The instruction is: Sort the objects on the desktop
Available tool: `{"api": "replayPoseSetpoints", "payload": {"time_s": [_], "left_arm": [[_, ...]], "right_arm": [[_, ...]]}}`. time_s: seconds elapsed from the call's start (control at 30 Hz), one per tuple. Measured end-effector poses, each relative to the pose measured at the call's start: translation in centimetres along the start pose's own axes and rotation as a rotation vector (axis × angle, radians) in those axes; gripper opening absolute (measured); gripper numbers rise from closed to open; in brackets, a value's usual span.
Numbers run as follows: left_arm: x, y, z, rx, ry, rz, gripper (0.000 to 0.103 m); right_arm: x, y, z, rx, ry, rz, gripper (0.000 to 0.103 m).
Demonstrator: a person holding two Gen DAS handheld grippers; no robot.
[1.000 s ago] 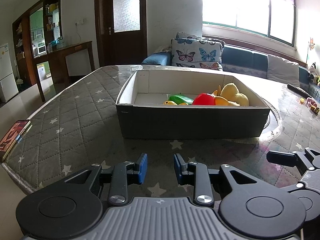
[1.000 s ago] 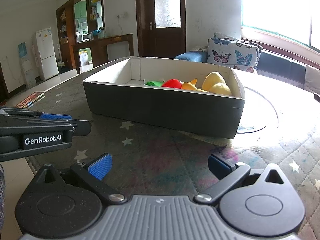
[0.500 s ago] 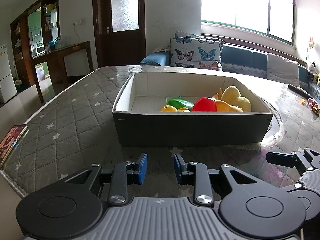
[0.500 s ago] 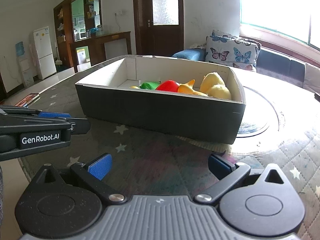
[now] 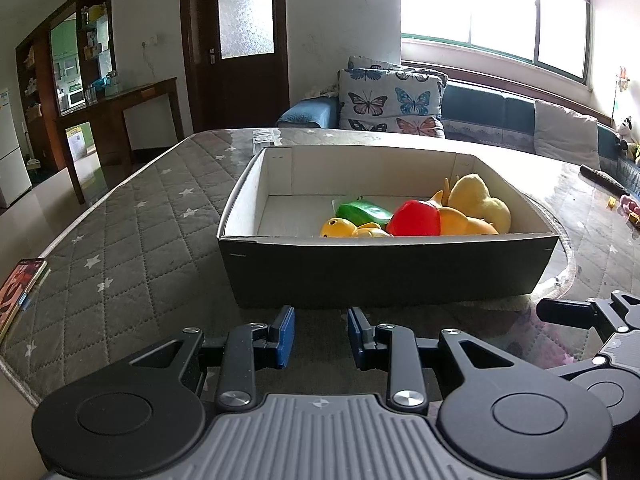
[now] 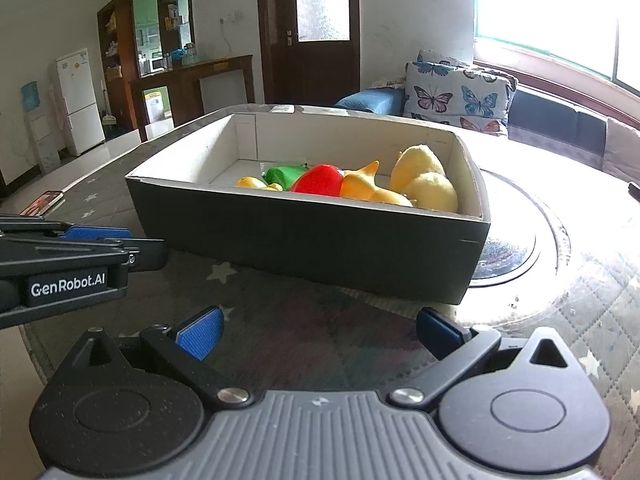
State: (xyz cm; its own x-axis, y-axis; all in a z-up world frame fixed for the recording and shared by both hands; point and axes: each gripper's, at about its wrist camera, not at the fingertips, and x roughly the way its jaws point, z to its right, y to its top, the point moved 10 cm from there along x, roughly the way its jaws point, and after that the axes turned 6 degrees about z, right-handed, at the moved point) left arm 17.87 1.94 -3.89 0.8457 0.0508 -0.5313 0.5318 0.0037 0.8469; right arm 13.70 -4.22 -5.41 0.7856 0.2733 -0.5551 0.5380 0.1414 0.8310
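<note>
A shallow box (image 5: 384, 276) with dark outer walls and a white inside stands mid-table. In its right half lie a small yellow duck (image 5: 338, 227), a green pepper (image 5: 362, 211), a red pepper (image 5: 414, 218), an orange toy (image 5: 464, 222) and a yellow plush (image 5: 478, 200). My left gripper (image 5: 320, 334) hovers just before the box's near wall, its blue pads a narrow gap apart with nothing between them. My right gripper (image 6: 320, 334) stands wide open and empty before the same box (image 6: 304, 248). The left gripper (image 6: 80, 248) shows at that view's left edge.
The table carries a grey quilted star cloth (image 5: 132, 240) under glass. A phone (image 5: 20, 292) lies at its left edge. A dark remote (image 5: 604, 180) and small toys (image 5: 630, 208) lie far right. A round glass turntable (image 6: 516, 248) sits under the box's right end.
Both grippers have drawn nearer to the box, which now fills more of each view. Neither gripper's opening has changed.
</note>
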Motion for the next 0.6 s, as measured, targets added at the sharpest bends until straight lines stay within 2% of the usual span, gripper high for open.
{"api": "replayPoseSetpoints", "payload": {"time_s": [0.6], "left_arm": [[2.1, 0.2, 0.1, 0.015, -0.004, -0.039, 0.031]], "right_arm": [[2.0, 0.6, 1.2, 0.012, -0.016, -0.042, 0.103]]}}
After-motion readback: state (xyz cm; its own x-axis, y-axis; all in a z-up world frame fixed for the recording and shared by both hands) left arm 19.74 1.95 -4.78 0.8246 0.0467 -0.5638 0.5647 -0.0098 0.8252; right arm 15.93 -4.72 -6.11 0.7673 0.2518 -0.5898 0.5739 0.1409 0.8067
